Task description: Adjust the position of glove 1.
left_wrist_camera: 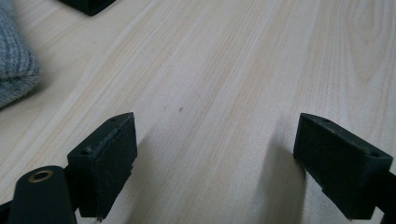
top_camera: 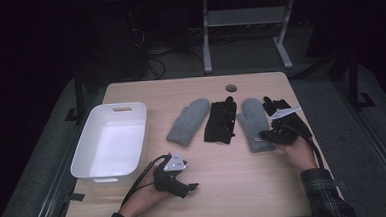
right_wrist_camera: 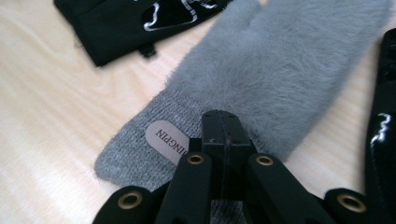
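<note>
Right gripper (right_wrist_camera: 219,126): jaws pressed together over the ribbed cuff of the grey mitten (right_wrist_camera: 275,79), pinching its fabric just beside a pale oval label (right_wrist_camera: 166,141). In the high view this gripper (top_camera: 271,133) sits near the table's right edge, at the near end of that mitten (top_camera: 254,123), with the person's right hand (top_camera: 299,153) behind it. A black glove (top_camera: 283,108) lies touching the mitten's right side; another black glove (top_camera: 220,121) lies just to its left — its cuff corner appears in the right gripper view (right_wrist_camera: 140,23).

Left gripper (left_wrist_camera: 215,154): jaws spread wide, nothing between them, bare wooden table (left_wrist_camera: 224,70) beneath. In the high view it (top_camera: 187,186) rests low near the table's front edge, held by the left hand (top_camera: 143,196), well apart from the gloves. A second grey mitten (top_camera: 187,121) lies mid-table — its edge shows in the left gripper view (left_wrist_camera: 14,70).

A white bin (top_camera: 111,143) stands at the table's left edge.
</note>
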The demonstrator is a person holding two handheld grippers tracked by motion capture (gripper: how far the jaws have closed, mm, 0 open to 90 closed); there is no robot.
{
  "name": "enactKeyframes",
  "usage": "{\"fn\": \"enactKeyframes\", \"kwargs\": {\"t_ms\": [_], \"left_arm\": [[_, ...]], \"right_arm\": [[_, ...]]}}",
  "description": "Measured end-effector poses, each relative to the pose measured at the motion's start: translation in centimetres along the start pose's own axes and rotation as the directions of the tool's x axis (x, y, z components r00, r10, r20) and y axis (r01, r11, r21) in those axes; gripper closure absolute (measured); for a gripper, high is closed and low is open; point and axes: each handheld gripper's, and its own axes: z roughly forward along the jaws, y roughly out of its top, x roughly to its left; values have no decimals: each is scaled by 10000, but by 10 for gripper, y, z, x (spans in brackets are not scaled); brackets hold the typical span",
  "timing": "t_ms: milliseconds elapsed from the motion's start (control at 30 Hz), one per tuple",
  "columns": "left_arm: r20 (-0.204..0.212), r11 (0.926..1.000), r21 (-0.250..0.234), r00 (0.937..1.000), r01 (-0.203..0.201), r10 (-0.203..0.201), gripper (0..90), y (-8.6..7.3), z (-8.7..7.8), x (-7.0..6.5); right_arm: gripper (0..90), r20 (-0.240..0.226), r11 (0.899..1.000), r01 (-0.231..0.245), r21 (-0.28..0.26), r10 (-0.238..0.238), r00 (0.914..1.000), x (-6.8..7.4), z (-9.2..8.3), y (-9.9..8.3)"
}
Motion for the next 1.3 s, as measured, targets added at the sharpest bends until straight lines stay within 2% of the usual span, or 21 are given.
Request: {"fn": "enactKeyframes", "kwargs": {"t_ms": [333, 567, 600, 667, 800, 833, 967, 1000, 1067, 1167, 1233, 1267, 1300], "left_arm": [[-14, 10000, -29, 10000, -5, 5, 126, 0, 0, 0], [-22, 10000, -69, 10000, 1, -1, 126, 0, 1, 0], [-21, 10000, -73, 10000, 8, -8, 126, 0, 1, 0], [-22, 10000, -75, 10000, 2, -2, 126, 0, 1, 0], [-24, 10000, -76, 10000, 0, 0, 126, 0, 1, 0], [-23, 10000, -78, 10000, -1, 1, 126, 0, 1, 0], [-24, 10000, -76, 10000, -1, 1, 126, 0, 1, 0], [-24, 10000, -77, 10000, -1, 0, 127, 0, 1, 0], [-23, 10000, -78, 10000, -2, 2, 126, 0, 1, 0], [-23, 10000, -79, 10000, 2, -2, 126, 0, 1, 0], [-22, 10000, -80, 10000, 7, -8, 127, 0, 1, 0], [-24, 10000, -77, 10000, 1, -1, 126, 0, 1, 0], [-24, 10000, -79, 10000, -2, 2, 126, 0, 1, 0]], "right_arm": [[900, -51, 9994, 292, 209, -291, 9996, 23, -11, -13], [900, -284, 9991, 331, 258, -323, 9991, 37, -18, -22], [900, -468, 9993, 270, 239, -259, 9986, 42, -20, -25], [900, -523, 9994, 270, 232, -257, 9983, 44, -21, -27], [900, -843, 9992, 350, 181, -334, 9959, 60, -27, -37], [900, -843, 9992, 350, 181, -334, 9959, 60, -27, -37], [900, -996, 9983, 542, 236, -516, 9937, 72, -33, -43], [900, -911, 9978, 643, 136, -628, 9939, 75, -37, -44], [900, -895, 9975, 703, 61, -694, 9936, 76, -40, -44], [900, -826, 9953, 813, -529, -855, 9929, 74, -51, -41], [900, -673, 9958, 715, -572, -753, 9949, 72, -55, -40], [900, -558, 9953, 780, -576, -812, 9951, 67, -56, -41], [900, -390, 9969, 664, -420, -680, 9969, 58, -56, -46]]}}
